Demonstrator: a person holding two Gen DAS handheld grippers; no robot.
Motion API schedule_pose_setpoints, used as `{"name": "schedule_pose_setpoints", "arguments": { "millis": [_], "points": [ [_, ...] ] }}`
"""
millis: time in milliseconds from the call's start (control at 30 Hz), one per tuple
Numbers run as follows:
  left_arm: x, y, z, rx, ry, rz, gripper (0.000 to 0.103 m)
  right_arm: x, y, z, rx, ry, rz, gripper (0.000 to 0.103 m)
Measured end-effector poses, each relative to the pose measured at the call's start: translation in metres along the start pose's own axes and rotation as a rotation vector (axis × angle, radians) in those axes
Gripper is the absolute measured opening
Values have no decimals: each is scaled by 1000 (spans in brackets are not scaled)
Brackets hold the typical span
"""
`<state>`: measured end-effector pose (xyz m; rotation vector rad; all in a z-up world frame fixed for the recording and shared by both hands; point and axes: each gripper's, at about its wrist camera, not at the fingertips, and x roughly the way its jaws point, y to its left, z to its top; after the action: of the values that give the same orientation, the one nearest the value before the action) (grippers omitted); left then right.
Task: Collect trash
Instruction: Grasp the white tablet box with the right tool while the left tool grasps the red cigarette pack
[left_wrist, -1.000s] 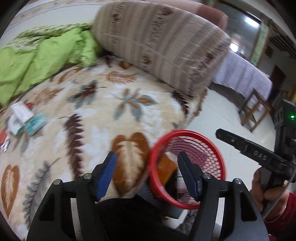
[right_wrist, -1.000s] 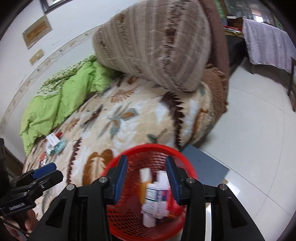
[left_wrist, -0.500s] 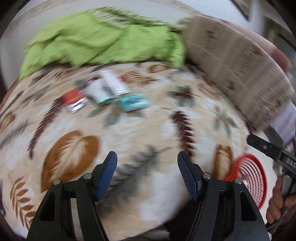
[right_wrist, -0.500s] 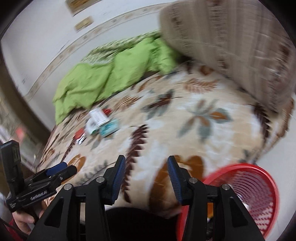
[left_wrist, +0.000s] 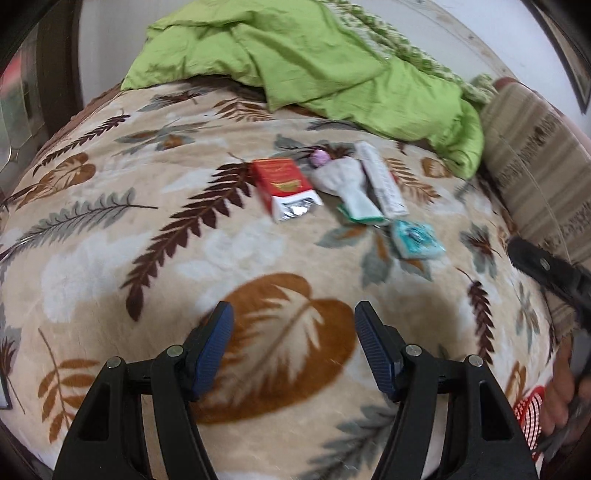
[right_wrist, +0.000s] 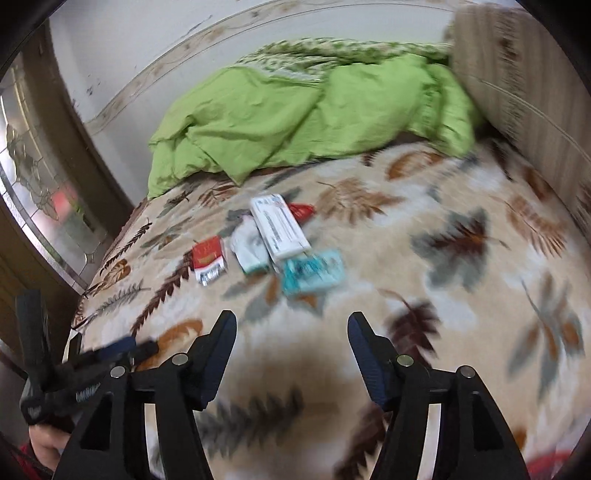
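Trash on the bed: red packet, white wrapper, long white box and teal packet, clustered mid-blanket. Step in hand, by judgement: reach for the cluster; best taken one piece at a time, jaws straddling a short edge. Left gripper: jaws spread, empty, above the blanket. Right gripper: jaws opening, nothing between them. Red basket at the bed's edge

Leaf-print bed, white wall
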<state>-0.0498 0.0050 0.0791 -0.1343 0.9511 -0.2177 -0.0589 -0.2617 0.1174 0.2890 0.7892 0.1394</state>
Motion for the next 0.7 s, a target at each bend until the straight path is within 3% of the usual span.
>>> {"name": "schedule_pose_setpoints", "arguments": {
  "millis": [333,633,700],
  "points": [
    [25,27,37,-36,4,22,68,139,-9,67,-29,132,50,71],
    [54,26,73,-43,26,-7,76,191,-2,80,-102,169,45,71],
    [64,26,82,-62,39,-16,76,191,-2,77,-97,172,52,62]
  ]
}}
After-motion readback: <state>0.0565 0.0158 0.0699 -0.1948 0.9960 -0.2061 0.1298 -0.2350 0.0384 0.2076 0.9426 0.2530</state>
